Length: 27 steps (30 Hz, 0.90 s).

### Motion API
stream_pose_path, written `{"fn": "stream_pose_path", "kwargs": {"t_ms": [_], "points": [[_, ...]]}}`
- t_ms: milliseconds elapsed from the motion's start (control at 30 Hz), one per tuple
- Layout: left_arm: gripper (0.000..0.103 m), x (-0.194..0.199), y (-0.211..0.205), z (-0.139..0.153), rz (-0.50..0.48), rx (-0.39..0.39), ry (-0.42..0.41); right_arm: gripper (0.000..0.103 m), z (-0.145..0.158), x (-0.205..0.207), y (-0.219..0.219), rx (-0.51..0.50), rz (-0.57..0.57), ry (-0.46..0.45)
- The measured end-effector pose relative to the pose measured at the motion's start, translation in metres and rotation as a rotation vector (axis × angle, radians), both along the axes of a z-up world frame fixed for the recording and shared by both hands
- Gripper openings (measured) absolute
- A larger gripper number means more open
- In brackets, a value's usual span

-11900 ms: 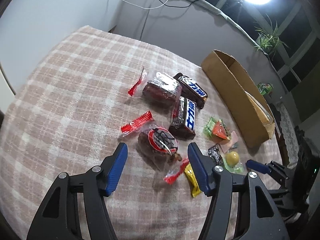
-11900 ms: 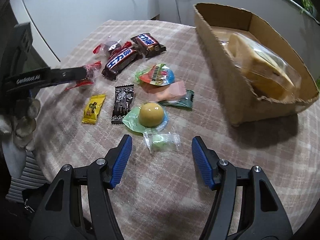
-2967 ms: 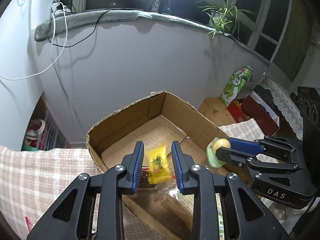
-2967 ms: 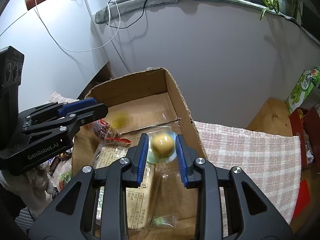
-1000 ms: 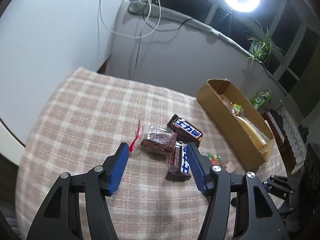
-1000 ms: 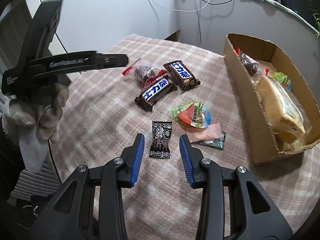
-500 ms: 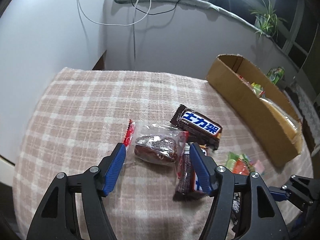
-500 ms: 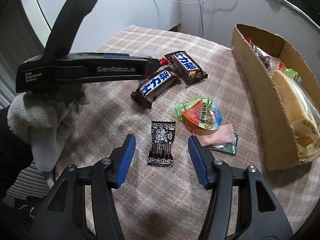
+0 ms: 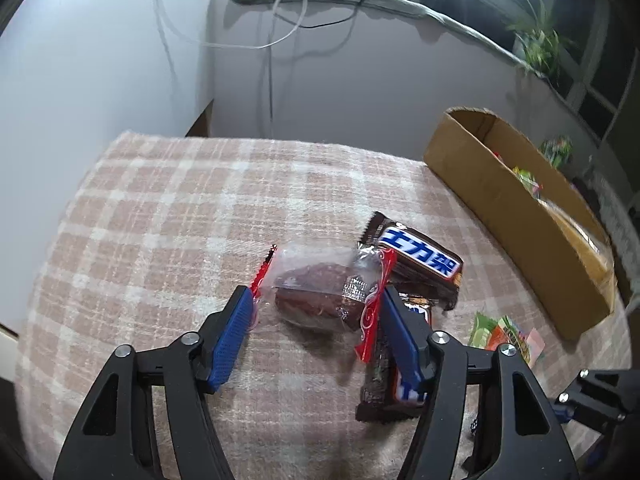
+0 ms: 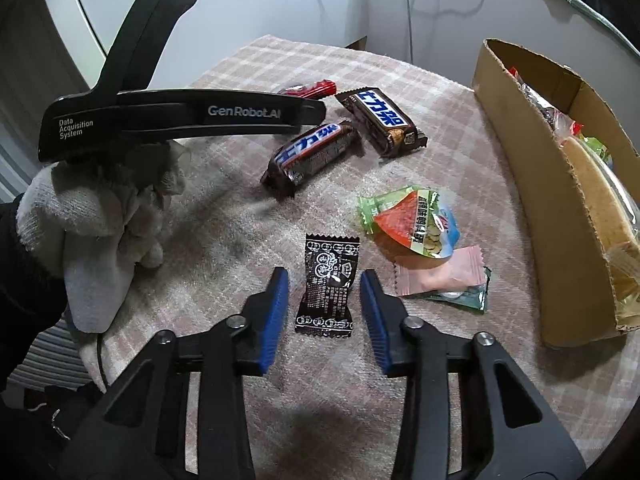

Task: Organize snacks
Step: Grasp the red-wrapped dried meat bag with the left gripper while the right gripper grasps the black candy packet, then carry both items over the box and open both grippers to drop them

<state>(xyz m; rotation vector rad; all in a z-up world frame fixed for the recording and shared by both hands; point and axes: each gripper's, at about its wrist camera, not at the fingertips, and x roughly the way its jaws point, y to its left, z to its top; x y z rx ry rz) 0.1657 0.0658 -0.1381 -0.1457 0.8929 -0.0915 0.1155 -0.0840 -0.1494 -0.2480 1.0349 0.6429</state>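
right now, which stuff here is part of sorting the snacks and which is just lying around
For the job: black candy packet, clear-wrapped brown snack, near chocolate bar, far chocolate bar, green-and-orange snack pack, pink sachet, cardboard box.
Just lying about: white cables, potted plant, checked tablecloth.

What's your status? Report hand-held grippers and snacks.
Left hand-held gripper closing around clear-wrapped brown snack. Right hand-held gripper open astride black candy packet. Snickers bar crowds left's finger.

Two chocolate bars, one cardboard box, two hand-held grippers
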Motion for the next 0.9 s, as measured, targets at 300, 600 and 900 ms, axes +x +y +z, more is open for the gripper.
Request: {"fn": "stream_pose_path", "kwargs": {"t_ms": [300,600,900], "points": [[0.053,-0.005,-0.003,0.005,-0.001,0.009,-0.023,0.026,0.003,0.000,-0.006,0.013,-0.006,-0.002],[0.053,-0.016,-0.001,0.023,0.004,0.014,-0.062,0.025,0.019,-0.006,-0.016,0.044,-0.023,-0.026],[0.053,-0.024,-0.015,0.051,-0.018,-0.012,-0.114,0.025,0.049,-0.009,-0.040,0.085,-0.055,-0.083]]}}
